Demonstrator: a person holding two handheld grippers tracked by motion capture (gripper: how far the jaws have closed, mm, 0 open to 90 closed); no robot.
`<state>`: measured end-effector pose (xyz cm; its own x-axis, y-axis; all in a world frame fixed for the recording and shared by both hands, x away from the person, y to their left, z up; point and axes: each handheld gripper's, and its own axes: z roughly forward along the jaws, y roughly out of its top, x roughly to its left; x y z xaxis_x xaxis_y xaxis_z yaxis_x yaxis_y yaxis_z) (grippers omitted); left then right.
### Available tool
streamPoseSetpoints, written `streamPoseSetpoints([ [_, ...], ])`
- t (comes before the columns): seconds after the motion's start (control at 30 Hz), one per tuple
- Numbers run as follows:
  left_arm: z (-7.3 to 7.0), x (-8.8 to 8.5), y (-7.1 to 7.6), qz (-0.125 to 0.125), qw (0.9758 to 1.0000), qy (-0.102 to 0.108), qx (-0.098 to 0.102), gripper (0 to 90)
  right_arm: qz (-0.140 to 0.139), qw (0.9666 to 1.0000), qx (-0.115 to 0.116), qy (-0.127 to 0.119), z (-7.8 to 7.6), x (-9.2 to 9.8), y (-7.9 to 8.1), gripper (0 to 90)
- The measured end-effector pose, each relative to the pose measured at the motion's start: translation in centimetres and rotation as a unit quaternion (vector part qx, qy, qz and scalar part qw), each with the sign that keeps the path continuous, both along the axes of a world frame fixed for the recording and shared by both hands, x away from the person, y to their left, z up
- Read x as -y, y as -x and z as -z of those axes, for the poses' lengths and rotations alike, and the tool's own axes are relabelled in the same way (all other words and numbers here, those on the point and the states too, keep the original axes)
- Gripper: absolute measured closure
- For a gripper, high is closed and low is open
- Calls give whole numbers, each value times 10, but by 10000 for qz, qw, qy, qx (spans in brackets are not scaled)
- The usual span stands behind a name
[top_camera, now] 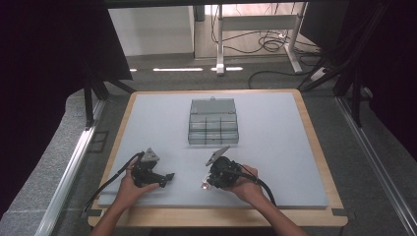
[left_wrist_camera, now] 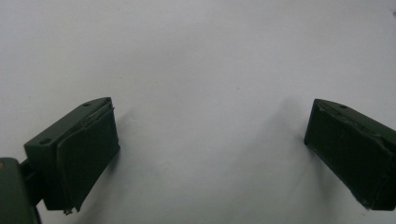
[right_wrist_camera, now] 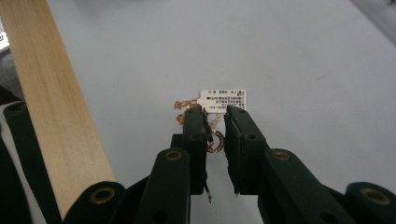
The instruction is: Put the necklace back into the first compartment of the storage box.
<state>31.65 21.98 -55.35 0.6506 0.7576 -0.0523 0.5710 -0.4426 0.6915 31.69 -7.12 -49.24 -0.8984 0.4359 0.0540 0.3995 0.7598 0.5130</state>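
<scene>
A compartment box (top_camera: 213, 122) sits toward the far edge of the mat (top_camera: 275, 162), midway across, while near the front edge the left gripper (top_camera: 169, 176) lies left of the right gripper (top_camera: 205, 184), a tagged chain (right_wrist_camera: 212, 122) under the latter.

We see a pale grey mat (top_camera: 275, 147) lying on a light wooden table (top_camera: 319, 147) whose blond edge frames it. Towards the far side sits a translucent grey compartment box (top_camera: 213, 123). Both the left gripper (top_camera: 169, 176) and the right gripper (right_wrist_camera: 215, 116) are black, with matt black jaws and a grey plate on top. Between the right jaws we make out a copper-pink chain (right_wrist_camera: 215, 122) with a small ring pendant, tied to a white tag (right_wrist_camera: 223, 100) printed in tiny black text.
</scene>
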Motion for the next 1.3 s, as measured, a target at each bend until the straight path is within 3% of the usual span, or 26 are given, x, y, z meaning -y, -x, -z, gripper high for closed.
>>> streamPoseSetpoints([
  [0.67, 0, 0, 0, 17, 10000, -10, 11, 26, -15, 9985, 195, -504, -34, 8, 3, 769],
  [0.93, 0, 0, 0, 20, 10000, -21, 1, 26, 20, 9961, 340, -816, -63, 10, -2, 769],
  [1.3, 0, 0, 0, 9, 10000, -11, 7, 26, 26, 9935, 567, -982, -95, 10, -8, 769],
])
